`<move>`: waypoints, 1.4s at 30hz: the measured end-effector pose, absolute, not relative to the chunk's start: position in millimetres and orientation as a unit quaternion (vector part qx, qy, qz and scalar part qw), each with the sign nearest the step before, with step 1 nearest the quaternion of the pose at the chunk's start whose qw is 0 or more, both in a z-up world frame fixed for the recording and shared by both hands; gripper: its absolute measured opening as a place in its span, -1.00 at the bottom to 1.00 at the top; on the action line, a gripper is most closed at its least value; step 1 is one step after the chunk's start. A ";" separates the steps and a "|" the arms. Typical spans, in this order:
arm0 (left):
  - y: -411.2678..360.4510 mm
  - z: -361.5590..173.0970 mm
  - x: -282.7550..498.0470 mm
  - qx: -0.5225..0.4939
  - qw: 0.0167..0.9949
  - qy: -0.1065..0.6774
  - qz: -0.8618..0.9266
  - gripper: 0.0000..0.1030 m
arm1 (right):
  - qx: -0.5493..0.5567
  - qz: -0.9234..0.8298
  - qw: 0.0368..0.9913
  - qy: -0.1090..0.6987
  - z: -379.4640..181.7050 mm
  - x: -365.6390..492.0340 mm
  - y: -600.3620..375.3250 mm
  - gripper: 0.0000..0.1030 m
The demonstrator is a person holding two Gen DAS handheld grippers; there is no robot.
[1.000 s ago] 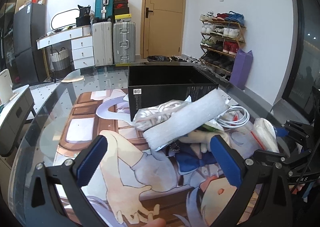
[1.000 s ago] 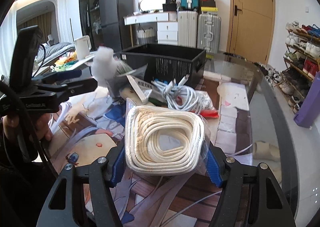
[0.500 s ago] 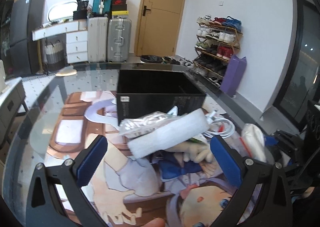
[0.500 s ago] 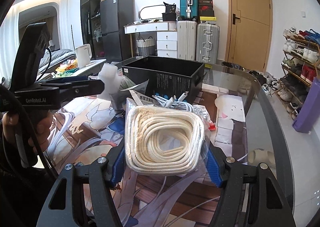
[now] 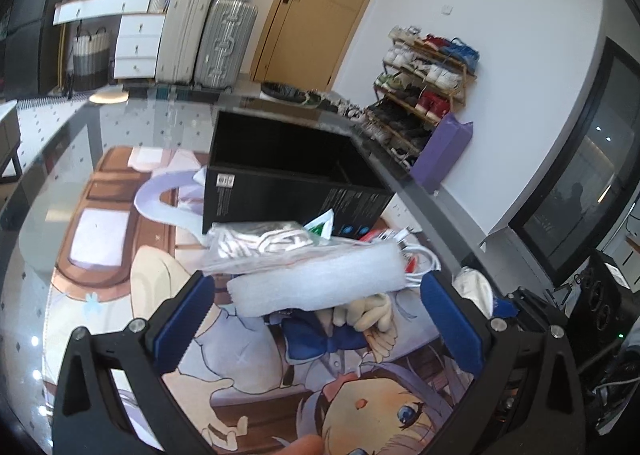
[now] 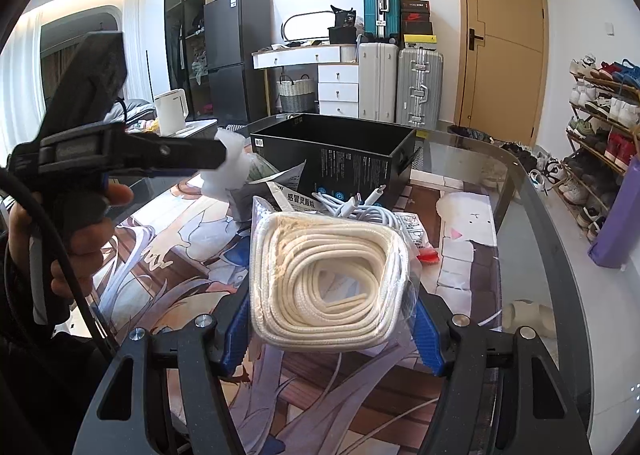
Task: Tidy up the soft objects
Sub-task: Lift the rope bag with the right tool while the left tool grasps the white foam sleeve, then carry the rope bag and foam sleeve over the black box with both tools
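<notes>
The right gripper pinched one bagged rope coil above the table; the left gripper stood spread around one foam roll, before one black box

The coiled rope looks like braided cream cord, sealed in thin, clear, crinkly plastic film. The foam roll is white, matt and finely pebbled (soft-looking, slightly translucent). The black box seems matt printed card. The table is glossy glass, reflecting the room, over a smooth printed mat. The white cables are smooth plastic. Gripper pads look like ribbed blue rubber on matt black plastic frames.
</notes>
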State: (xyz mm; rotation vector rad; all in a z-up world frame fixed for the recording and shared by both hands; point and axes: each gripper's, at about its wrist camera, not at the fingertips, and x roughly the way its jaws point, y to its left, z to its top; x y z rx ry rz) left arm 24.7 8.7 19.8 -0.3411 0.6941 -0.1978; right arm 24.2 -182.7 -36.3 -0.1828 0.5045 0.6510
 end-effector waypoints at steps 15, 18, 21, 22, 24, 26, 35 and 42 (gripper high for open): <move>15.0 11.5 34.5 -0.215 0.894 0.367 -0.138 1.00 | -0.090 0.319 0.911 0.244 -36.0 25.4 -180.3 0.32; 15.9 8.9 40.4 -0.219 0.889 0.377 -0.137 1.00 | -0.091 0.320 0.911 0.243 -35.6 25.0 -179.3 0.32; 17.6 7.6 45.2 -0.225 0.885 0.384 -0.137 1.00 | -0.092 0.321 0.911 0.241 -35.4 24.8 -178.7 0.32; 17.9 7.2 47.0 -0.226 0.884 0.387 -0.135 1.00 | -0.091 0.321 0.911 0.241 -35.4 24.5 -178.7 0.32; 19.9 3.8 51.2 -0.227 0.881 0.393 -0.132 1.00 | -0.090 0.321 0.912 0.240 -34.8 24.5 -178.5 0.32; 20.1 1.5 52.5 -0.229 0.880 0.397 -0.124 0.98 | -0.089 0.322 0.912 0.238 -34.0 24.2 -177.9 0.32; 21.6 -18.8 38.1 -0.194 0.882 0.420 -0.091 0.74 | -0.091 0.328 0.910 0.236 -34.0 22.8 -175.3 0.32; 22.4 -23.5 30.3 -0.169 0.887 0.422 -0.078 0.08 | -0.092 0.333 0.908 0.238 -35.0 23.1 -170.3 0.32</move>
